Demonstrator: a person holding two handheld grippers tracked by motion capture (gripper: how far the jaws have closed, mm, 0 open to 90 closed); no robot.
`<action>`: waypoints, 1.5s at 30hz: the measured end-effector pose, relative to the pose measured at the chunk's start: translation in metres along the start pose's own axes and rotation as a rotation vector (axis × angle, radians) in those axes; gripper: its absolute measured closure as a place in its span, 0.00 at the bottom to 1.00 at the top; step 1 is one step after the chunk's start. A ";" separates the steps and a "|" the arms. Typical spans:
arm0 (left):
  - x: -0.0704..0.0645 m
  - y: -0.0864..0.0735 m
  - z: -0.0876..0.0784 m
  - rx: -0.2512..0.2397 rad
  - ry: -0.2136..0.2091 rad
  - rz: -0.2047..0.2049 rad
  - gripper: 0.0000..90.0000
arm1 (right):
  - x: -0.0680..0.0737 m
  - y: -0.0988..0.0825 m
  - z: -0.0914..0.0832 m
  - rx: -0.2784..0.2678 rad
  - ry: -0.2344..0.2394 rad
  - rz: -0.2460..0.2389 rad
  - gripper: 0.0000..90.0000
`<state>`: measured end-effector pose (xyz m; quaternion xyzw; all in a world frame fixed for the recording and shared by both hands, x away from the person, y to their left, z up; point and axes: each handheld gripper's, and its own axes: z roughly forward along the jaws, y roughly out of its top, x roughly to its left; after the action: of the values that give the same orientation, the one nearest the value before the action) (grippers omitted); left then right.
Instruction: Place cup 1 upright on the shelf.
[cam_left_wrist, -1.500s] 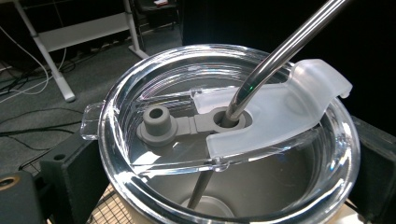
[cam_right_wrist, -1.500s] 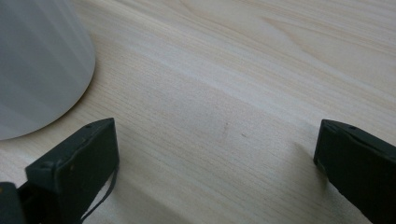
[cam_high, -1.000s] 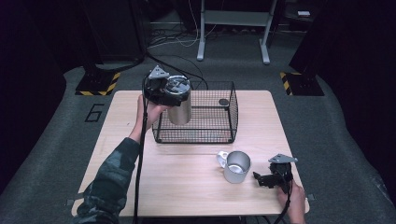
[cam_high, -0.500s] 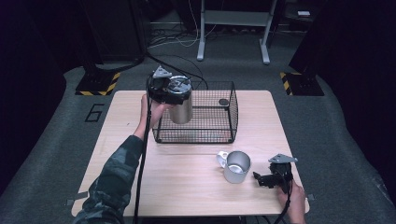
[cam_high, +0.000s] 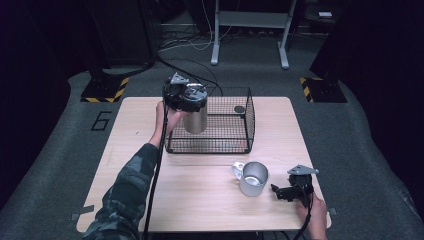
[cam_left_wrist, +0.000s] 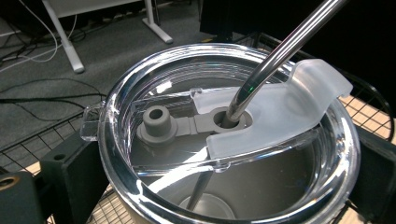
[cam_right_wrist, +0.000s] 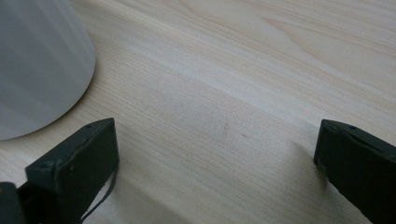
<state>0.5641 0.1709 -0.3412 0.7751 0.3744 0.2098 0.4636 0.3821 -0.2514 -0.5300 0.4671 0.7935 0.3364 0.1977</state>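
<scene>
My left gripper (cam_high: 191, 97) is shut on the rim of a steel tumbler (cam_high: 195, 120), which it holds upright at the left part of a black wire basket (cam_high: 235, 145). I cannot tell whether the tumbler touches the basket floor. In the left gripper view the tumbler's clear lid (cam_left_wrist: 280, 116) carries a metal straw (cam_left_wrist: 280, 51) through its hole, with a black jaw pressed on each side. A steel mug (cam_high: 253, 178) stands on the table's front right. My right gripper (cam_high: 278, 192) rests open on the wood just right of the mug (cam_right_wrist: 37, 60), nothing between its jaws.
A small dark round object (cam_high: 239, 109) lies in the basket's far right corner. The wooden table (cam_high: 200, 200) has bare room at the front left. Cables trail from both grippers. Desk legs and hazard-striped stands sit on the floor beyond the table.
My left gripper has carried the tumbler slightly to the right, over the basket. The right gripper and the mug have stayed put.
</scene>
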 end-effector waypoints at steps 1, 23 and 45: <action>0.001 -0.001 0.001 0.007 0.002 -0.001 0.04 | 0.000 0.000 0.000 0.002 0.002 0.000 0.00; 0.016 -0.021 0.021 0.050 0.055 -0.036 0.04 | -0.001 0.000 0.000 0.004 0.002 -0.010 0.00; 0.015 -0.029 0.036 0.099 0.082 -0.027 0.04 | 0.000 0.000 0.000 0.000 0.001 -0.002 0.00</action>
<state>0.5872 0.1706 -0.3843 0.7826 0.4136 0.2163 0.4119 0.3821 -0.2515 -0.5300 0.4663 0.7940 0.3363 0.1974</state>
